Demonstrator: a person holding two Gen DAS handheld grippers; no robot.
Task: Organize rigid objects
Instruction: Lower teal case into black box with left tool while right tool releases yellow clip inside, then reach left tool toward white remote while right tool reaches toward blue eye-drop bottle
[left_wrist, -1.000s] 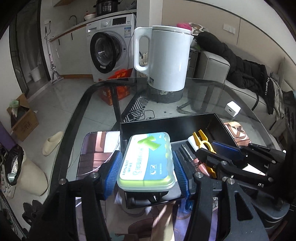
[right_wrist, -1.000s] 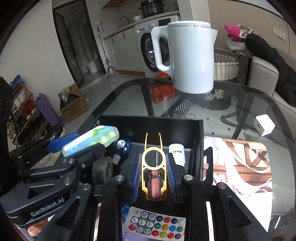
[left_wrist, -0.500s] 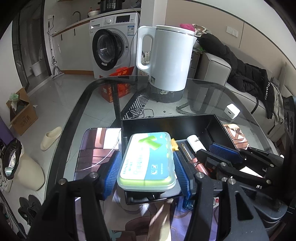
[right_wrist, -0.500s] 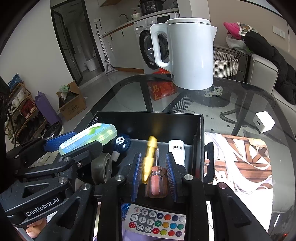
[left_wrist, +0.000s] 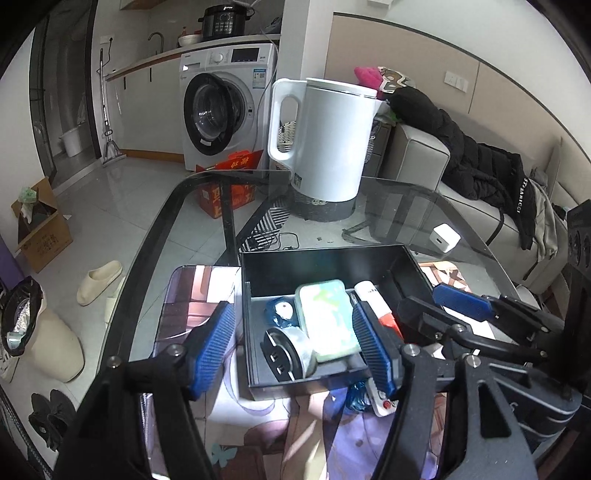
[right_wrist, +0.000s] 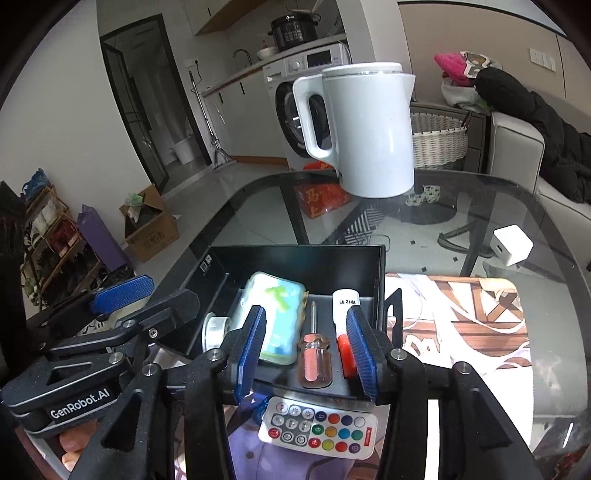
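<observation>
Sorting nears done: our green case (left_wrist: 330, 324) and screwdriver (right_wrist: 314, 357) lie in the black tray (left_wrist: 321, 258). Both hand-held grippers have just opened, left (left_wrist: 295, 347) and right (right_wrist: 306, 350), holding nothing. We still have the remote (right_wrist: 319, 430) on the surface at the tray's near edge.

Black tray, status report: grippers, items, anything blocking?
Left gripper and right gripper open, jaws just opened. Green case and screwdriver lying in black tray. Nothing blocking.

The black tray (right_wrist: 380, 273) holds five visible items: one green-and-white case (right_wrist: 275, 317), one screwdriver (right_wrist: 314, 354), one white tube with a red cap (right_wrist: 345, 321), one tape roll (left_wrist: 291, 354), one blue round object (left_wrist: 279, 313). On the glass tabletop (right_wrist: 461, 206): one kettle (right_wrist: 365, 129), one remote (right_wrist: 317, 428), one white charger (right_wrist: 512, 245).
</observation>
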